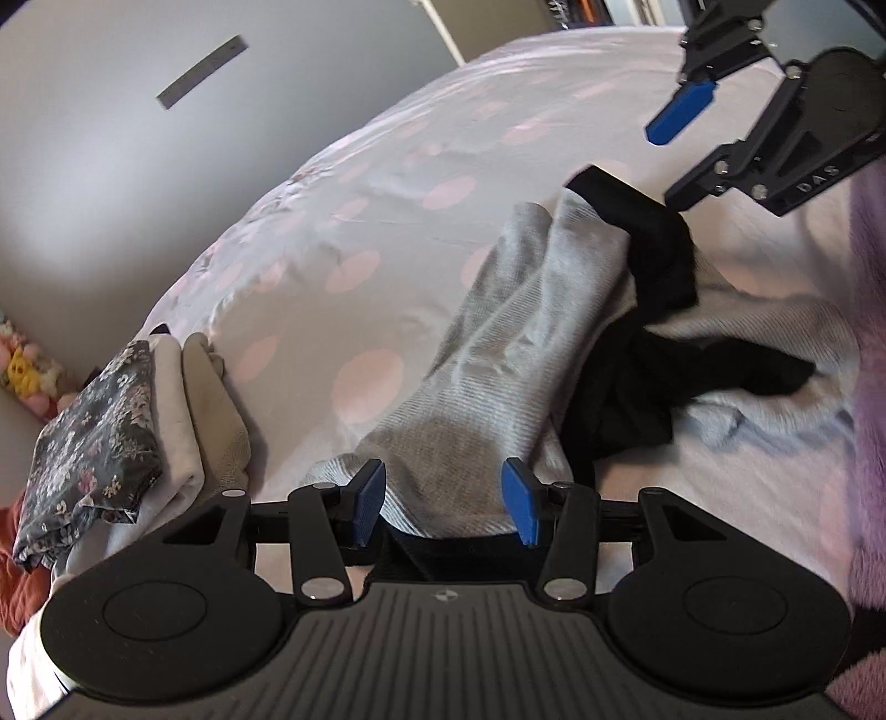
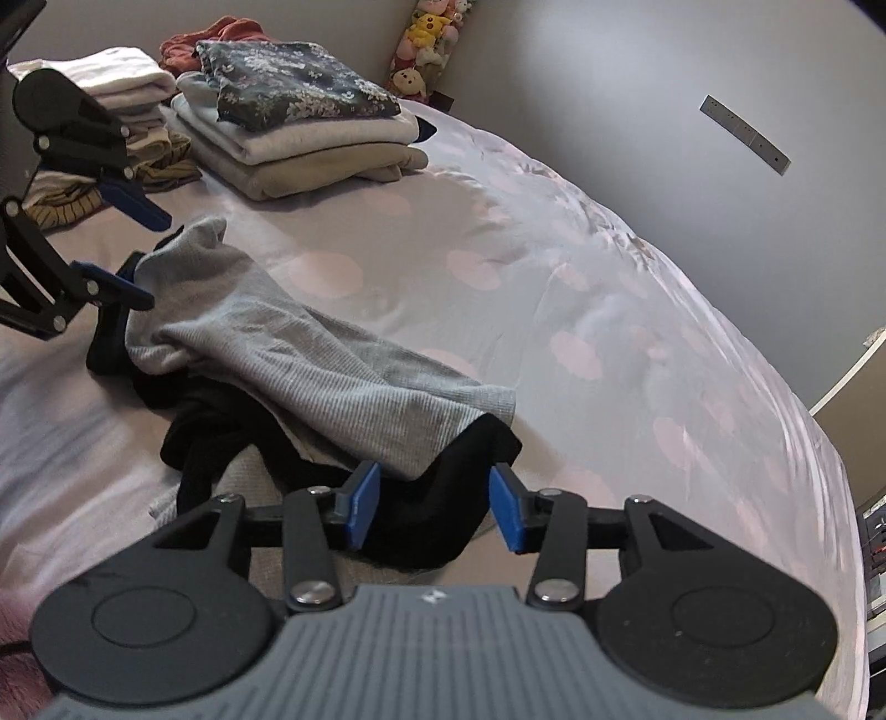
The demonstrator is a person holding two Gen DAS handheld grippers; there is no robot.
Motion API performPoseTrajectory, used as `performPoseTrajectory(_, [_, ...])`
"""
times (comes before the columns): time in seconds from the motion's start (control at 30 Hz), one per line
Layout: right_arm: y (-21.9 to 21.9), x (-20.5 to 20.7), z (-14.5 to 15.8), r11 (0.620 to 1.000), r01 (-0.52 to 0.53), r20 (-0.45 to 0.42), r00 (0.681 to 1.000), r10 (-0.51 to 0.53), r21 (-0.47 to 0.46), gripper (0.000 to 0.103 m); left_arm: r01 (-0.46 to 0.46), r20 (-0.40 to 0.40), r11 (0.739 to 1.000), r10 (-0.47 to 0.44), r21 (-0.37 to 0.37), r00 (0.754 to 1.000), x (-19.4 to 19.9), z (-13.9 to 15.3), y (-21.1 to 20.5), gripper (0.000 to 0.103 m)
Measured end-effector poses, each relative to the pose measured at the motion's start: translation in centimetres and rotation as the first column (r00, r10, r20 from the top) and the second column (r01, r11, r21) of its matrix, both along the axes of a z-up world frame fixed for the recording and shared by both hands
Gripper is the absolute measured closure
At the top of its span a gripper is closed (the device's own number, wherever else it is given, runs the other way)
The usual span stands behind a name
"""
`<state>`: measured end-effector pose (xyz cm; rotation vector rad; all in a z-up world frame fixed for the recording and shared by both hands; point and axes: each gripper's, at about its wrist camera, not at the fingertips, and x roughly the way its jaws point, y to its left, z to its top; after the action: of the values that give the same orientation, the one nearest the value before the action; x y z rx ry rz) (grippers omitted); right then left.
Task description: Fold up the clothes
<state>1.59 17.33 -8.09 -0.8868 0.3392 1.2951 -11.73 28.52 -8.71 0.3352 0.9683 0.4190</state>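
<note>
**Here: grey ribbed garment half bundled on the bed, black one tangled in it**

Right now the grey ribbed garment (image 2: 310,360) lies in a long rumpled roll across the pale pink-dotted bedcover (image 2: 581,288), creased and doubled over itself. A black garment (image 2: 437,498) is twisted through it, poking out at both ends and bunched under the middle.

My right gripper (image 2: 434,509) has its blue pads spread, with the black cloth lying loose between them, pressed by neither pad. My left gripper (image 1: 443,507) also stands with its jaws apart over the grey garment's other end; the cloth sits between the pads, not pinched.

Beyond, near the wall, is a folded stack (image 2: 326,138) topped by a dark floral piece (image 2: 293,83), with a second pile (image 2: 111,77) of white and striped things beside it. Plush toys (image 2: 426,39) sit in the corner. A fuzzy purple fabric (image 1: 869,387) edges the left wrist view.
</note>
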Motion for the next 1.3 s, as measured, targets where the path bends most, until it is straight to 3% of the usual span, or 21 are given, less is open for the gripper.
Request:
performPoseTrajectory(0.4, [0.0, -1.1, -2.0, 0.993, -0.072, 0.042, 0.996, 0.076, -0.088, 0.049, 0.18, -0.132, 0.98, -0.189, -0.08, 0.973, 0.2, -2.4, -2.0, 0.058])
performPoseTrajectory(0.6, [0.8, -2.6, -3.8, 0.968, -0.175, 0.075, 0.979, 0.191, -0.181, 0.049, 0.169, -0.194, 0.976, -0.193, -0.135, 0.962, 0.6, -4.1, -1.2, 0.058])
performPoseTrajectory(0.73, [1.4, -3.9, -5.6, 0.948, -0.216, 0.155, 0.954, 0.255, -0.234, 0.052, 0.093, -0.233, 0.988, -0.119, -0.12, 0.965, 1.0, -5.3, 0.4, 0.058])
performPoseTrajectory(0.77, [1.6, -4.0, -5.9, 0.947, -0.221, 0.167, 0.95, 0.263, -0.234, 0.054, 0.08, -0.224, 0.989, -0.106, -0.121, 0.969, 1.0, -5.2, 0.7, 0.058])
performPoseTrajectory(0.8, [1.7, -4.1, -6.2, 0.945, -0.225, 0.18, 0.946, 0.27, -0.235, 0.063, 0.067, -0.216, 0.99, -0.092, -0.123, 0.972, 1.0, -5.2, 1.1, 0.058])
performPoseTrajectory(0.83, [1.8, -4.1, -6.4, 0.947, -0.226, 0.182, 0.946, 0.27, -0.23, 0.082, 0.053, -0.207, 0.991, -0.078, -0.124, 0.975, 1.0, -5.2, 1.4, 0.059])
performPoseTrajectory(0.87, [1.8, -4.1, -6.3, 0.952, -0.214, 0.188, 0.948, 0.256, -0.217, 0.092, 0.04, -0.193, 0.991, -0.064, -0.127, 0.979, 0.9, -4.9, 1.7, 0.061])
performPoseTrajectory(0.97, [1.5, -3.3, -5.3, 0.975, -0.174, 0.17, 0.966, 0.196, -0.138, 0.094, -0.015, -0.138, 0.989, -0.006, -0.145, 0.99, 0.4, -4.1, 2.7, 0.063])
performPoseTrajectory(1.1, [0.8, -0.2, -2.7, 0.999, -0.041, 0.031, 0.999, 0.041, 0.024, 0.094, -0.122, -0.031, 0.971, 0.118, -0.207, 0.992, -0.4, -2.7, 5.0, 0.063])
performPoseTrajectory(1.23, [0.4, 2.6, -1.4, 0.981, 0.142, -0.051, 0.989, -0.136, 0.136, 0.095, -0.166, 0.109, 0.952, 0.199, -0.259, 0.974, -1.0, -0.5, 6.3, 0.059])
performPoseTrajectory(1.3, [0.2, 3.8, -1.0, 0.959, 0.223, -0.081, 0.974, -0.211, 0.173, 0.095, -0.157, 0.14, 0.96, 0.193, -0.231, 0.971, -1.1, 0.0, 5.9, 0.057])
